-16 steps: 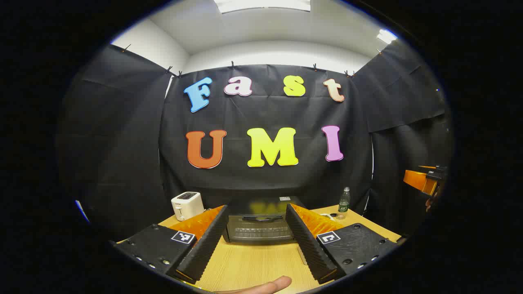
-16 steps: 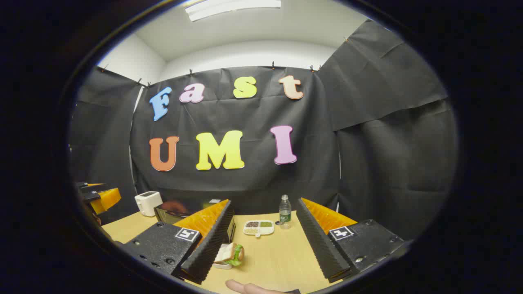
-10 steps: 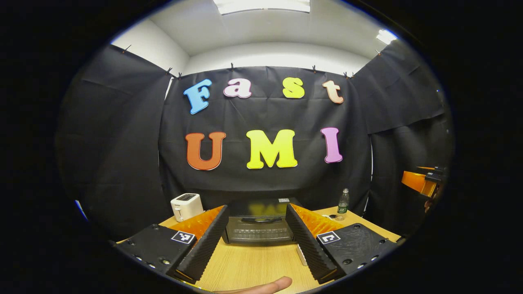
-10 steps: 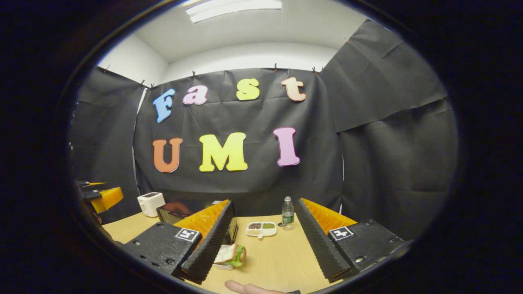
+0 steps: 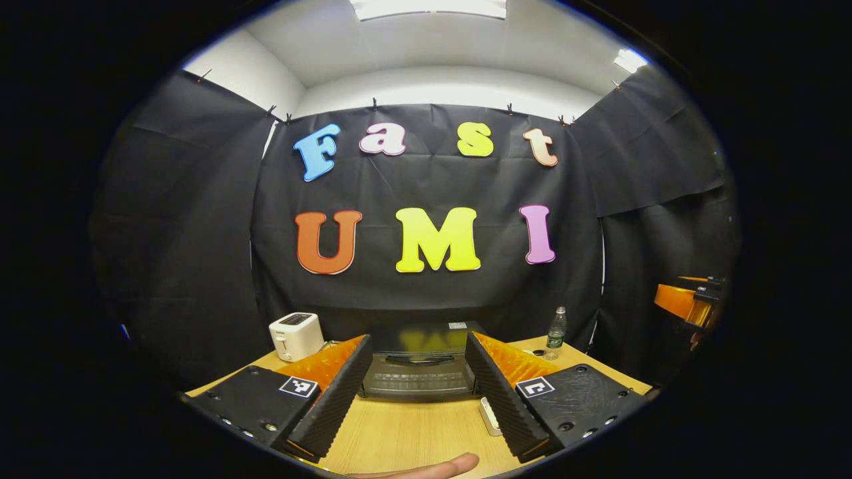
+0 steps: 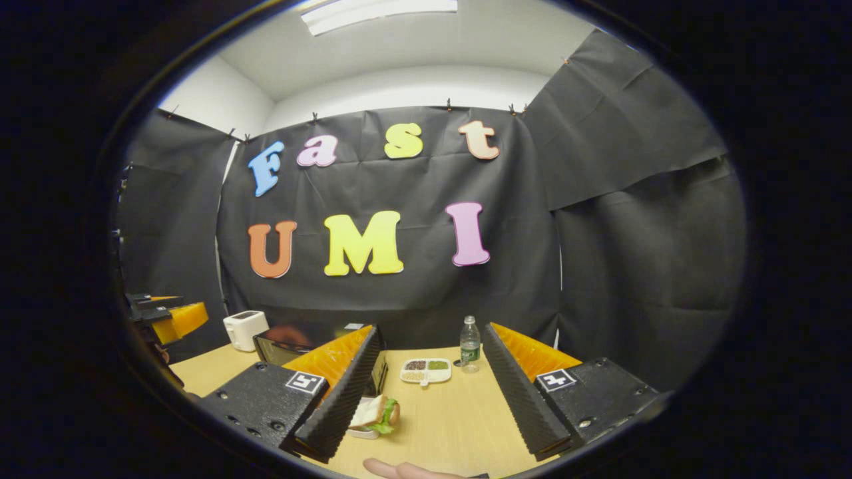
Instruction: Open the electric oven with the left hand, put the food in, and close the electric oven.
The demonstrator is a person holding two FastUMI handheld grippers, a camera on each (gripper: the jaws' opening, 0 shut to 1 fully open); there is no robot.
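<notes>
A black electric oven point(image 5: 418, 372) stands on the wooden table point(image 5: 413, 432) with its door closed and its handle across the top of the door. My left gripper point(image 5: 418, 339) is open and points straight at it from a short distance, touching nothing. The oven point(image 6: 279, 342) also sits at the left of the right gripper view. A sandwich point(image 6: 377, 412) lies on a small white plate beside the inner edge of my right gripper's left finger. My right gripper point(image 6: 431, 329) is open above the table and holds nothing. Each view catches the other gripper point(image 5: 685, 303) point(image 6: 166, 316) at its edge.
A white toaster point(image 5: 295, 336) stands left of the oven. A plastic bottle point(image 6: 470, 344) and a white divided dish point(image 6: 426, 371) sit at the back of the table. A person's fingertip point(image 5: 432, 464) shows at the bottom. Black cloth walls surround the table.
The left gripper view has shifted slightly, so the toaster and oven sit a little further left. The right gripper has barely drifted. Both stay open.
</notes>
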